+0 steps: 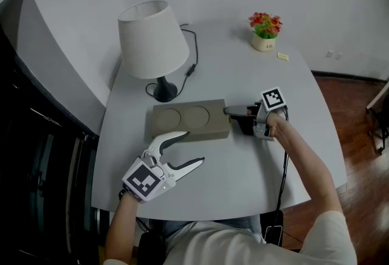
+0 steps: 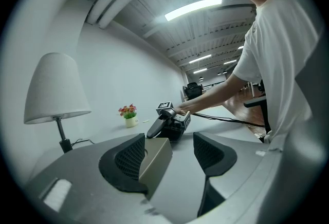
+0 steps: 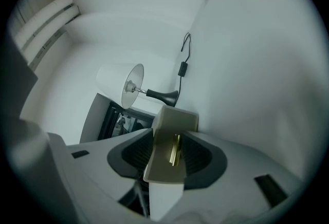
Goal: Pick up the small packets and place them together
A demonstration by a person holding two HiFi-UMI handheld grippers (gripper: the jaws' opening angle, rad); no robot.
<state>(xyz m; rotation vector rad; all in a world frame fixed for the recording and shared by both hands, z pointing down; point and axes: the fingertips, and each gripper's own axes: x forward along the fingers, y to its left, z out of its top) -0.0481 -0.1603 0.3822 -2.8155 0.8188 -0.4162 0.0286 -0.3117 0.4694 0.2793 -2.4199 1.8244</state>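
- Khaki in colour, a long flat box (image 1: 189, 121) with two round outlines on its top is seen lying on the pale round table (image 1: 255, 178).
- The right gripper (image 1: 234, 119) is clenched on the box's right end. In the right gripper view that end is wedged between the dark pads (image 3: 134, 153), which are pressed against its two sides.
- A thin gold-coloured strip (image 3: 175, 150) is shown on the gripped end of the box (what it is cannot be made out).
- The left gripper (image 1: 194, 147) is held at the box's front left, released, with its jaws spread wide and nothing grasped.
- One of its jaw tips is laid against or just beside the box's front edge (contact cannot be settled). The other is pointed away from the box, over bare table.
- In the left gripper view the box's near corner is seen just in front of one ribbed pad (image 2: 131, 156), while the other pad is kept well apart from the box.
- A lamp (image 1: 152, 39) with a white shade is stood just behind the box's left half, and its black cable (image 1: 193, 57) is trailed farther behind.
- A small pot of flowers (image 1: 264, 33) is set well behind the box's right end.
- A yellowish slip (image 1: 283, 56) is laid just beside that pot, well apart from the box (perhaps one of the small packets, though it is too small to tell).
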